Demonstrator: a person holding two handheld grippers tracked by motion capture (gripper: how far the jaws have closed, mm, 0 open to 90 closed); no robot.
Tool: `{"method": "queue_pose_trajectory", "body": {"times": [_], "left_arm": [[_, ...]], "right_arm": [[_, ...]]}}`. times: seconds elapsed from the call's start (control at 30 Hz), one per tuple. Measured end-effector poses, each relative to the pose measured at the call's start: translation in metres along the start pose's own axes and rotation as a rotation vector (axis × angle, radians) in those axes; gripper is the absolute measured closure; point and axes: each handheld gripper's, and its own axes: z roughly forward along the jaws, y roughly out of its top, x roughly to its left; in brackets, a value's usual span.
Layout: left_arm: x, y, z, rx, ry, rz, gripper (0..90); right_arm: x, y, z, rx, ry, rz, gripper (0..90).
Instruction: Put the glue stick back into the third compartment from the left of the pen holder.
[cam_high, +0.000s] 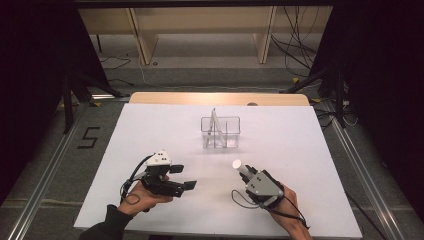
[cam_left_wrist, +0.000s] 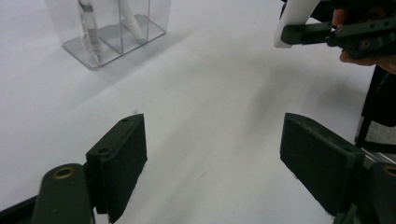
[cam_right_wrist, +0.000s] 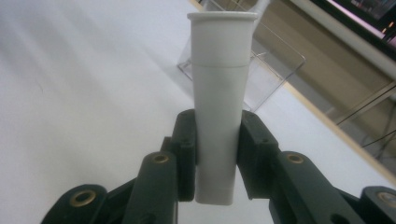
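On the white tabletop, toward its far middle, stands a clear box with inner dividers; a pen leans upright inside it. Nearer the person, the right tool is clamped on a white tube, which sticks out from between its jaws and points up and away toward the box, the open end leading. From the right gripper view, the tube runs straight up the middle, pinched on both sides by the two black jaws low on its body, its flared rim at the top and the box just behind it. A faint seam rings the tube a little below the rim. The tube is held off the tabletop, well short of the box.

To the left, the left tool is held low over the tabletop by the person's left hand, its jaws spread wide apart with nothing between them. In the left gripper view the two jaws stand far from each other over bare white surface; the box sits at upper left with the pen in one compartment, and the right tool with its tube shows at upper right. The two tools are apart from each other, side by side.
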Motion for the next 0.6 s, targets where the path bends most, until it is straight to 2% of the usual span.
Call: {"method": "queue_pose_trajectory", "body": {"times": [0.07, 0.3, 0.47, 0.6], "left_arm": [[0.002, -0.006, -0.001, -0.018, 0.008, -0.007, 20.3], [0.005, -0.017, -0.005, -0.083, 0.052, 0.018, 18.3], [0.007, -0.023, -0.009, -0.116, 0.063, 0.024, 17.7], [0.009, -0.028, -0.010, -0.131, 0.071, 0.015, 17.4]], "right_arm": [[-0.007, 0.000, 0.001, -0.011, 0.027, 0.078, 70.8], [-0.030, -0.001, 0.009, -0.048, 0.093, 0.308, 70.8], [-0.041, 0.000, 0.014, -0.058, 0.118, 0.393, 70.8], [-0.048, 0.001, 0.018, -0.067, 0.134, 0.440, 70.8]]}}
